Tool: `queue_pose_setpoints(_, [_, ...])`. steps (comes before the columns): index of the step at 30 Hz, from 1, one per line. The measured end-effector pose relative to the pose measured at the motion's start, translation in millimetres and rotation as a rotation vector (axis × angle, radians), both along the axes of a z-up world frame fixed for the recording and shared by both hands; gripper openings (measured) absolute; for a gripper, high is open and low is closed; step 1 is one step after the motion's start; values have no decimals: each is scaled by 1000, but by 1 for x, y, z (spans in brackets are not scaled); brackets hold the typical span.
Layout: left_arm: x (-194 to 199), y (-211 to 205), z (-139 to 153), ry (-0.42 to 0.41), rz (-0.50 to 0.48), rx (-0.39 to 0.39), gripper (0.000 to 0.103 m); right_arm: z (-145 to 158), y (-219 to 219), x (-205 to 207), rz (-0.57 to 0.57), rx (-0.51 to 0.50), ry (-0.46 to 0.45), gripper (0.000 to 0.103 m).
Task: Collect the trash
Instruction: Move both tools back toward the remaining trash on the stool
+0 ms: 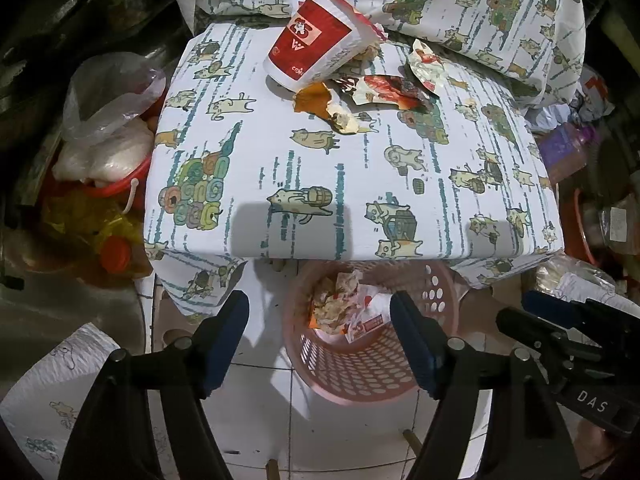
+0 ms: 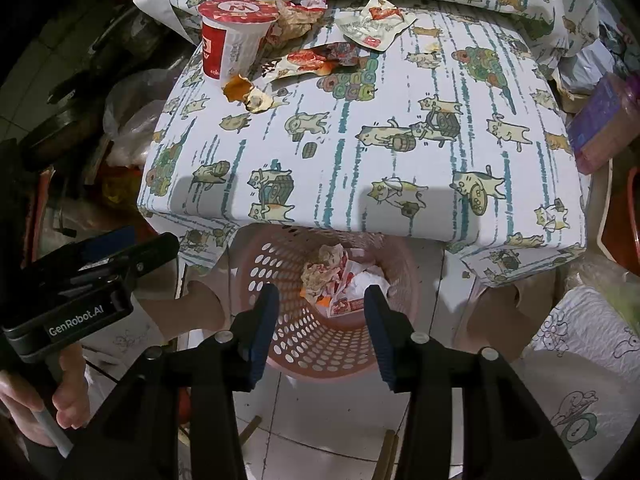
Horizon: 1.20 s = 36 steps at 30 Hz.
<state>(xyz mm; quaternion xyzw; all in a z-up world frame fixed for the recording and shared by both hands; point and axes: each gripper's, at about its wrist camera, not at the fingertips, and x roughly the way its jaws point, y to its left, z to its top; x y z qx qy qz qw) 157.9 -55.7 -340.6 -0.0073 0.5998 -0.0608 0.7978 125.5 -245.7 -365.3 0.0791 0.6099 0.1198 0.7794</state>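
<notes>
Pink basket on floor at 6 o'clock, crumpled wrappers inside. Red cup and torn wrappers at 12 on cat-print cloth. Left gripper wide, empty; right gripper narrower, empty. Hand only in right view.

You see a table under a cat-print cloth. At its far edge lie a red paper cup, torn sauce packets and an orange food scrap.
</notes>
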Motion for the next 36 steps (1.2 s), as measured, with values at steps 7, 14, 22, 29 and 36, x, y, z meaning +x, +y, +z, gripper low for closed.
queue_pose_setpoints(7, [0,1,0,1,4,1,75,2,-1,0,-5,2,-8,43])
queue_pose_setpoints(14, [1,3,5,-22,11,-21,81,3,0,0,-6,-7,-19,43])
queue_pose_setpoints(22, [2,7,20,-104,27,16,84,9,-5,2,-27,-9,-47,43])
queue_pose_setpoints(29, [9,8,47,-237,7,104,87,28,-17,12,-87,-3,-139,43])
queue_pose_setpoints(36, [44,5,63,-258,-21,50,87,40,-27,33,-135,4,-179,43])
